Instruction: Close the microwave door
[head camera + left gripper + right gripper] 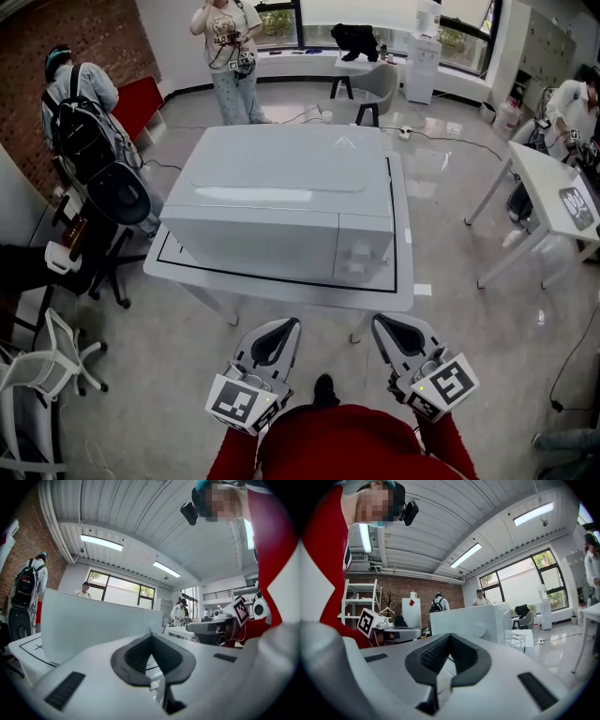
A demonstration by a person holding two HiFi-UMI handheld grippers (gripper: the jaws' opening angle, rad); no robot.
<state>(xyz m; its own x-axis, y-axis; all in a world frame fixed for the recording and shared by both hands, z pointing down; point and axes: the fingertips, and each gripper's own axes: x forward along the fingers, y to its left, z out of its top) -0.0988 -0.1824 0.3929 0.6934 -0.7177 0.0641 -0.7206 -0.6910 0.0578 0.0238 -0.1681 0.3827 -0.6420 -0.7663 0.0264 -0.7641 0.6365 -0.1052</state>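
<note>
A white microwave (pixel 281 206) stands on a white table (pixel 281 286), its door flush with the front and its control panel with knobs (pixel 361 253) at the right. Both grippers hang in front of the table, apart from it and from the microwave. My left gripper (pixel 284 327) is shut with nothing between its jaws; the microwave (pixel 93 620) shows as a white wall ahead of it. My right gripper (pixel 384 325) is shut too and holds nothing; the microwave's knob side (pixel 480 623) lies ahead of it.
A person with a backpack (pixel 80 108) stands at the left by a black office chair (pixel 117 202). Another person (pixel 230 56) stands beyond the table. A second white table (pixel 553 202) is at the right. A white chair (pixel 42 361) is at the lower left.
</note>
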